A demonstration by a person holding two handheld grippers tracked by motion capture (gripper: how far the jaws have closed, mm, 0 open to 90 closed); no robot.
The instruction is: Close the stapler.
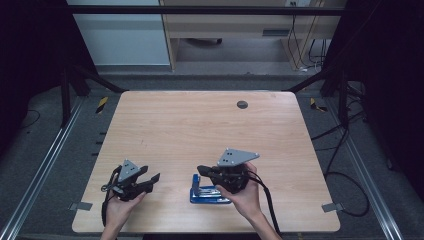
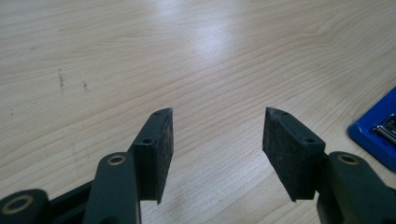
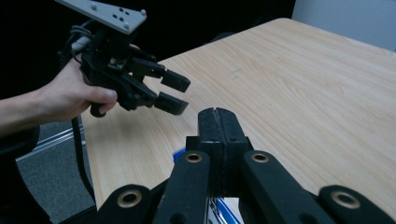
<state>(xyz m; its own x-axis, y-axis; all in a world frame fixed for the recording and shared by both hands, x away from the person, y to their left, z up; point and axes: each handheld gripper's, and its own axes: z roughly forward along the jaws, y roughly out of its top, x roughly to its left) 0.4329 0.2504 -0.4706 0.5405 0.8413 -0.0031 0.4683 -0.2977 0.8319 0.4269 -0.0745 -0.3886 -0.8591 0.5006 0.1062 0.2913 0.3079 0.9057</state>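
Closed right hand-held gripper (image 1: 202,170) hovers over blue metal stapler (image 1: 207,194) on wooden bench (image 1: 200,125), left hand-held gripper (image 1: 154,181) open, empty; next I'd open and grasp.

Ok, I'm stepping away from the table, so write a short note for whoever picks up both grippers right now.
Left gripper: open, nothing between its pads, hovering over bare table.
Right gripper: shut, with nothing seen between its pads, above the blue stapler.
Stapler: lies flat at the near edge of the table, in front of the right hand.
Done: nothing that can be told.
Left: the stapler is not gripped yet.
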